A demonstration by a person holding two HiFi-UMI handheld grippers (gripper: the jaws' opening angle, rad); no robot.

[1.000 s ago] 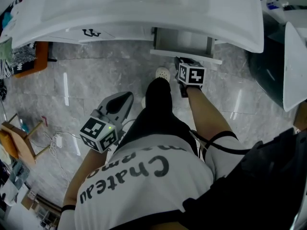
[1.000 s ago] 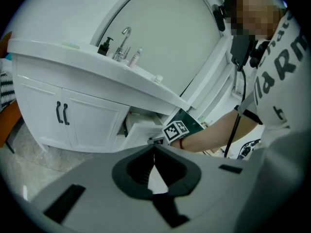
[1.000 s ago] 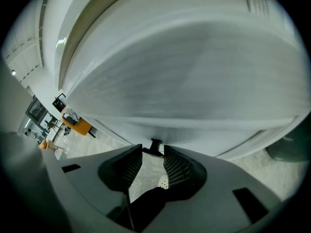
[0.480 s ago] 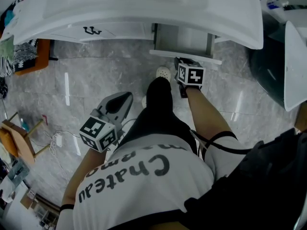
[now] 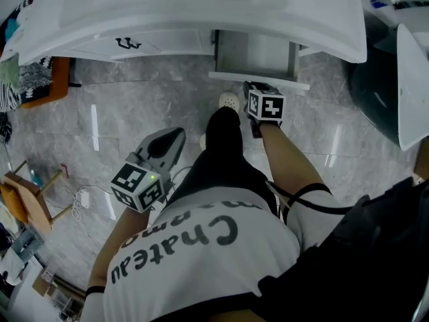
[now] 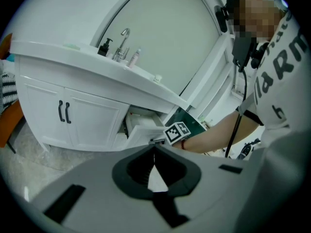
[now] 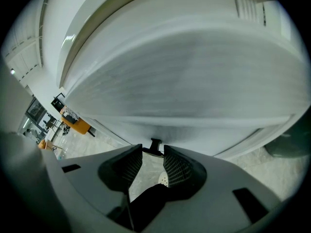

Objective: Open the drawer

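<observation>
Right tongs [image 5: 251, 86] are up at the front of the drawer [image 5: 257, 78], clamped on its black handle [image 7: 155, 145], and the drawer stands part-way out from under the right end of the white vanity [image 5: 201, 12], its grey inside showing. Left tongs [image 5: 175, 138] hang low over the marble floor [image 5: 120, 113], well clear of the vanity, tips together with nothing in them.

The left gripper [image 6: 154, 148], jaws together and empty, is pointing toward the white cabinet [image 6: 87, 116], where the right gripper [image 6: 159, 140] is reaching the open drawer's [image 6: 142, 131] front.
</observation>
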